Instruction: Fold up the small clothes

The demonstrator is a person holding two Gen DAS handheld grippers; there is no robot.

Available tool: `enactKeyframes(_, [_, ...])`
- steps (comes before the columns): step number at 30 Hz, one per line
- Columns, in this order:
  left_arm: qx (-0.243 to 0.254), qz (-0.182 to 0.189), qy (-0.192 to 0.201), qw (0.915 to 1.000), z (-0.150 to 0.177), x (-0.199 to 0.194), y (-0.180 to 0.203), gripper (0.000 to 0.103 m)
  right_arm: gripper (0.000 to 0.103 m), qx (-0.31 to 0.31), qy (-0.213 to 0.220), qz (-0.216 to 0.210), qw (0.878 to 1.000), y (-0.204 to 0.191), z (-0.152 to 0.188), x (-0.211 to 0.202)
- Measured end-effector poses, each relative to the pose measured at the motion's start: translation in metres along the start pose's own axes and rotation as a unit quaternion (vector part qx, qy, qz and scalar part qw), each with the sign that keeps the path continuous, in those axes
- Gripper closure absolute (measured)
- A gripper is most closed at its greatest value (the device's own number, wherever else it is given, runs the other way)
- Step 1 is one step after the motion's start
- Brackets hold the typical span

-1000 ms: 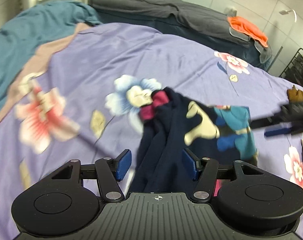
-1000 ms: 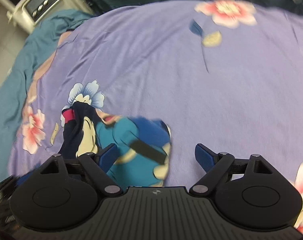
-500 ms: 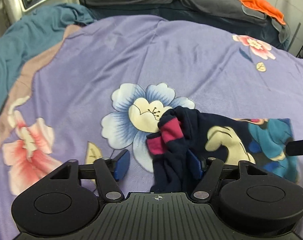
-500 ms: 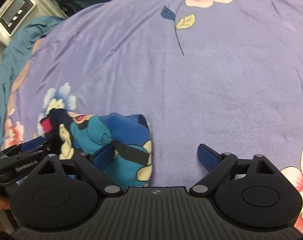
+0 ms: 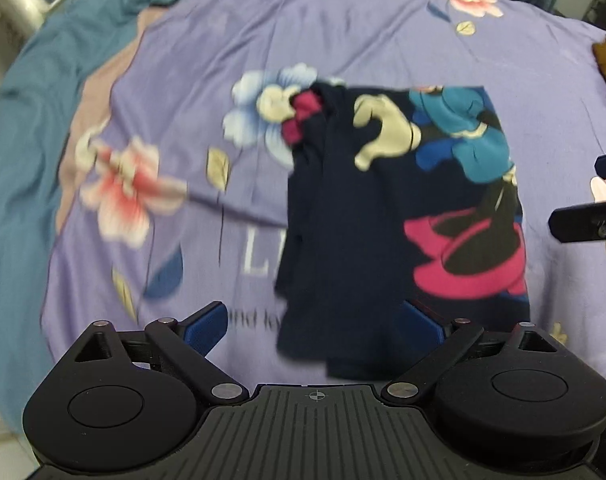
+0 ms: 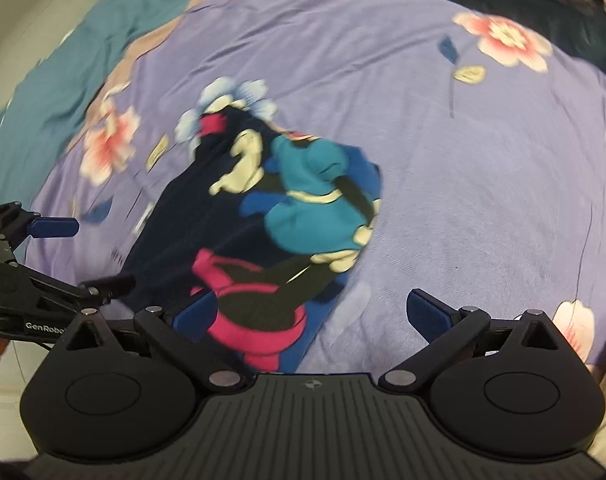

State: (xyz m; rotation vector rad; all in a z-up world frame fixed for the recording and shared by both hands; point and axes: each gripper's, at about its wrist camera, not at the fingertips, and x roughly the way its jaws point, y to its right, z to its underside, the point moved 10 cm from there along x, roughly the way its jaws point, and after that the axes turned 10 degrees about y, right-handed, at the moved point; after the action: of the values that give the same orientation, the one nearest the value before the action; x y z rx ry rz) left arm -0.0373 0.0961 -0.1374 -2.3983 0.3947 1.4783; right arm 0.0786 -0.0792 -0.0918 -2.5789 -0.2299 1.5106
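Above a purple flowered bedspread (image 5: 343,40), your two grippers hang over a small navy garment (image 5: 343,240) printed with a cartoon figure in teal and magenta. It lies flat and roughly rectangular near the middle of the bed, one magenta cuff (image 5: 301,114) bunched at its far left corner.

The left gripper (image 5: 323,326) stands wide open with nothing pinched, though the garment's near edge sits between its blue pads (image 5: 205,326). The right gripper (image 6: 313,312) is also spread wide, its jaws having just been opening; its left pad hovers over the magenta print, but neither pad presses on cloth.

The fold looks laid and let go, so the step in hand is likely judging the result and preparing the next fold. To do that well, keep both jaws open as you clear the fabric, so no pad drags a layer and undoes the crease. Check the left side: the dark layers there look uneven and the cuff pokes out. When you go back in, take matching corners on one edge, lift them together and lay them squarely across. Both views are blurred, so edge alignment cannot be confirmed.
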Motion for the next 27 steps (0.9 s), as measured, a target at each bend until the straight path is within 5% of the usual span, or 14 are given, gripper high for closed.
enactKeyframes(8, [-0.003,-0.029,-0.008,0.9996,0.021,-0.010,0.008,0.000,0.002,-0.054,-0.002,-0.002,0.999,-0.024,0.011,-0.004])
enactKeyframes(27, [-0.013,-0.031,0.009,0.9994,0.028,-0.018,0.015,0.000,0.002,-0.057,-0.011,0.003,0.998,-0.028,0.026,-0.004])
